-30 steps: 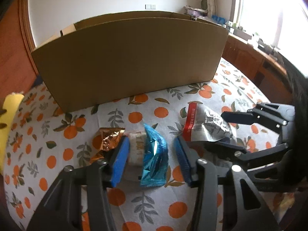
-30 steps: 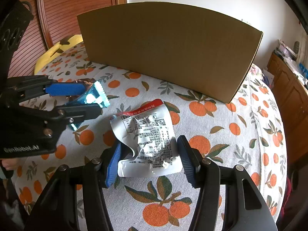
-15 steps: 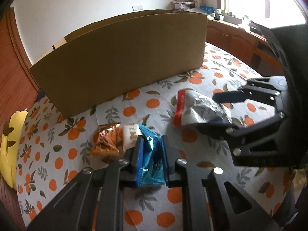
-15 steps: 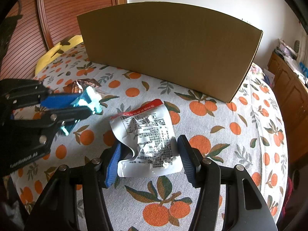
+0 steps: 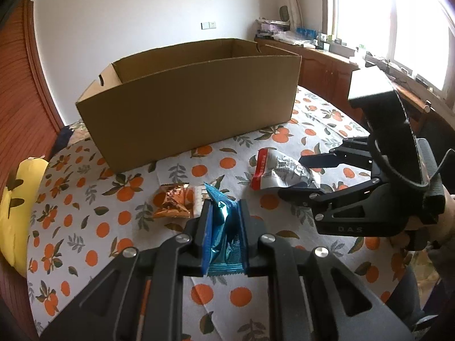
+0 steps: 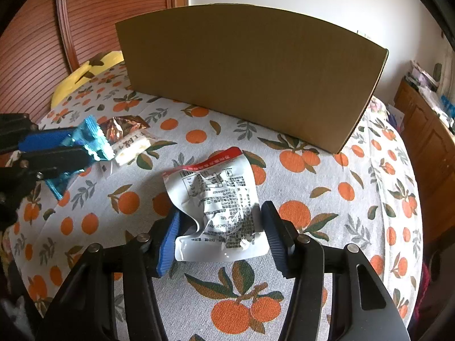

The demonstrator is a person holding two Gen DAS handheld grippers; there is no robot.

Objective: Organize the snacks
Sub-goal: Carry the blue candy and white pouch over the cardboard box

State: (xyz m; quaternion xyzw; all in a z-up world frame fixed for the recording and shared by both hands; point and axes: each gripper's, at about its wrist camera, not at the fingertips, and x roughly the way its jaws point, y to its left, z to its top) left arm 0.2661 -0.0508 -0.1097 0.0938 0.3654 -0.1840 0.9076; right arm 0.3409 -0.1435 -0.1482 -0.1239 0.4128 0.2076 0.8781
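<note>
My left gripper [image 5: 224,221] is clamped hard on the blue foil packet [image 5: 220,213], which crumples between the blue pads and hangs clear of the tablecloth [image 5: 85,227]. My right gripper [image 6: 219,227] stands about half open with the white-and-red pouch [image 6: 216,196] lying on the cloth between its pads; whether either pad presses on it I cannot tell. The open cardboard box [image 5: 187,113] stands at twelve o'clock of both snacks, its near wall tall.

Risks from here, as I judge them:
- The foil is slick and gripped near one end; a quick swing could let it slide out short of the box.
- Carried too low, the packet would strike the near wall instead of clearing the rim.
- The orange-wrapped snack [image 5: 170,201] and a white-wrapped one [image 6: 132,146] lie at ten o'clock of my left pads, near enough to be dragged.
- The two grippers sit near each other; crossing paths could knock them together.
- The pouch is puffy and may buckle out sideways when squeezed.
</note>
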